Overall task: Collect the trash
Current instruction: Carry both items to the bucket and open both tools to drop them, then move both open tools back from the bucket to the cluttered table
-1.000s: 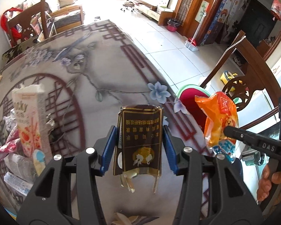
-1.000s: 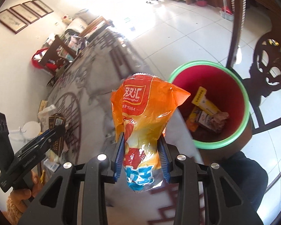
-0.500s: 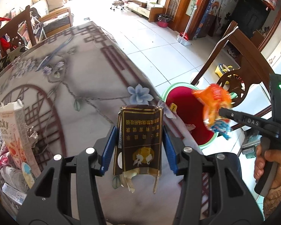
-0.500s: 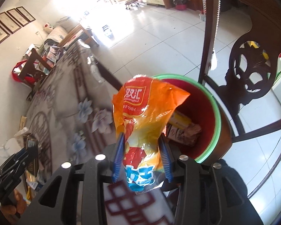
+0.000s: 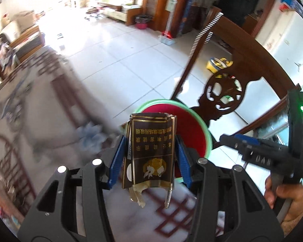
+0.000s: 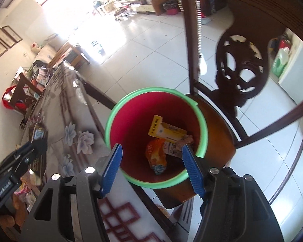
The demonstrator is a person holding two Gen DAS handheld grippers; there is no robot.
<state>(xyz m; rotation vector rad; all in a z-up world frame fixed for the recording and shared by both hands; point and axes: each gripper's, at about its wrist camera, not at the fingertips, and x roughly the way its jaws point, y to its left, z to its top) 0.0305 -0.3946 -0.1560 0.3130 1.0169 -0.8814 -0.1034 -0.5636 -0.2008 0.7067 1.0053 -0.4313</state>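
A: What is the left gripper [image 5: 149, 157] carrying?

B: Its blue pads [image 5: 116, 157] are clamped on a flattened dark brown cigarette pack [image 5: 151, 153]. The pack bears gold Chinese characters that appear upside down, and a gold emblem with small white figures near its lower end. Torn clear film hangs from the bottom edge. The characters are too blurred to read.

A: Where is that pack relative to the red bin?

B: In the left wrist view it is held in the air in front of the red bin [image 5: 198, 133], covering the near left part of the green rim. The bin stands on the seat of a dark carved wooden chair [image 6: 242, 64], just beside the edge of the patterned table [image 6: 70, 125].

A: And the right gripper?

B: The right gripper [image 6: 152, 168] is spread wide with nothing between its pads, hovering above the bin's mouth. In the left wrist view its body shows the letters "DAS" upside down and a lit green dot.

A: What lies inside the bin?

B: An orange snack bag [image 6: 156, 157] lies at the bottom, its print unreadable. Touching it are a yellow carton [image 6: 165, 131] with dark lettering and some crumpled wrappers [image 6: 181, 143].
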